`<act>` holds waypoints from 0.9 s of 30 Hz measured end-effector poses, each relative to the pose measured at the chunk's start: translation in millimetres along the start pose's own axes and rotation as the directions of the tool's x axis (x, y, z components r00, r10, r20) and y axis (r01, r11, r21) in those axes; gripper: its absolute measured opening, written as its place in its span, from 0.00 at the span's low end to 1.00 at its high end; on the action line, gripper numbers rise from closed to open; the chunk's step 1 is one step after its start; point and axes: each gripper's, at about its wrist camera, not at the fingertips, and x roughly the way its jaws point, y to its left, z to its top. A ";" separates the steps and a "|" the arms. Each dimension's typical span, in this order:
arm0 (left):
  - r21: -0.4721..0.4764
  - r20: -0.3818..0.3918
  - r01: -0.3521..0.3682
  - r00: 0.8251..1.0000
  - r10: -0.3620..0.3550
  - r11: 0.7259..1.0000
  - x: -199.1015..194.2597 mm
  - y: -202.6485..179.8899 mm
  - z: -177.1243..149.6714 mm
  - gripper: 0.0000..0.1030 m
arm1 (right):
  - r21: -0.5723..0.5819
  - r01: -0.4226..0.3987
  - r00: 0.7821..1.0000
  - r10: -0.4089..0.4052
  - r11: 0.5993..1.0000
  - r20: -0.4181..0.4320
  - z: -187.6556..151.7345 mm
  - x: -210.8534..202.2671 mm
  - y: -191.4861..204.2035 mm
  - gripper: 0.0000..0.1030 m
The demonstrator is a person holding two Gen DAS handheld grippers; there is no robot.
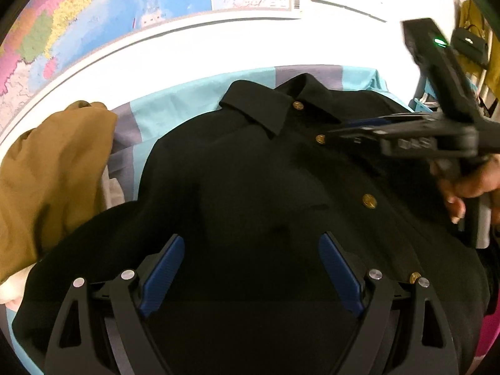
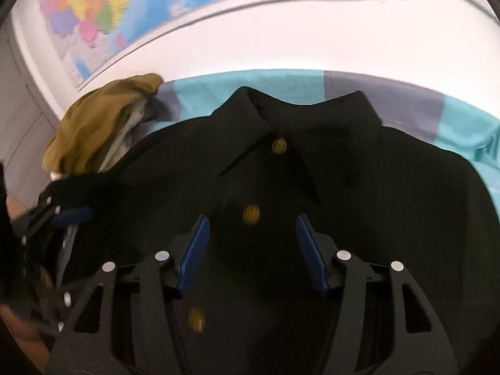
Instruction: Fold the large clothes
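A black jacket with gold buttons lies front-up on a teal and grey striped sheet, collar toward the wall. My left gripper hovers open over the jacket's chest, nothing between its blue pads. In the left wrist view my right gripper reaches in from the right near the upper buttons, held by a hand. The right wrist view shows the right gripper open above the jacket, a button in the gap between its fingers. The left gripper is blurred at the left edge.
A crumpled brown garment is heaped at the left of the sheet, beside the jacket's shoulder. A white wall with a coloured map rises behind. Yellow items and a dark bag hang at the far right.
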 end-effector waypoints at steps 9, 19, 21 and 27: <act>-0.009 -0.010 0.022 1.000 -0.022 1.000 12.9 5.2 0.4 0.82 | -0.062 0.070 0.998 -0.070 0.996 -0.005 15.1 26.6 1.5 0.03; 0.032 0.038 -0.020 0.999 0.019 0.999 7.3 8.1 10.2 0.82 | -0.036 0.074 0.991 -0.069 0.997 0.115 49.9 13.5 -0.8 0.02; 0.037 0.031 -0.033 0.999 0.032 0.999 10.3 10.4 10.5 0.82 | -0.032 0.090 0.992 -0.086 0.995 0.089 51.5 25.4 -6.3 0.03; 0.059 0.002 -0.026 1.000 0.026 0.998 12.8 9.5 1.8 0.82 | -0.040 0.127 0.992 -0.126 0.991 0.030 38.3 31.1 -10.9 0.22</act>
